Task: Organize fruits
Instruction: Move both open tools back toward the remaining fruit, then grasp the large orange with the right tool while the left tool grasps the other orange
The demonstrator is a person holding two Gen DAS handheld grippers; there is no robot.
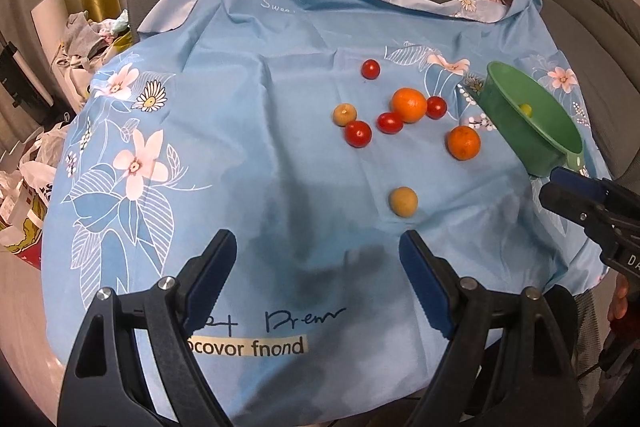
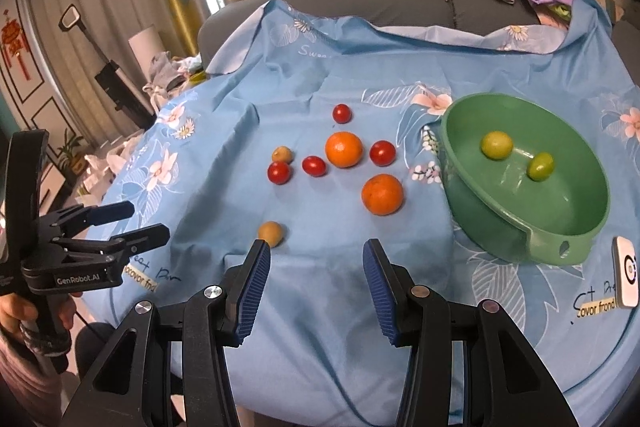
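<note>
Green basin (image 2: 524, 187) sits upright, its handle tab pointing toward the camera, two green fruits (image 2: 496, 145) inside; left gripper (image 1: 316, 267) and right gripper (image 2: 316, 271) both gape empty.

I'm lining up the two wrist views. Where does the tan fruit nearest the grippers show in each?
Left wrist: tan fruit right of centre, just beyond the left gripper.
Right wrist: tan fruit left of centre, by the right gripper left fingertip.
Shared landmark: green bowl.
</note>
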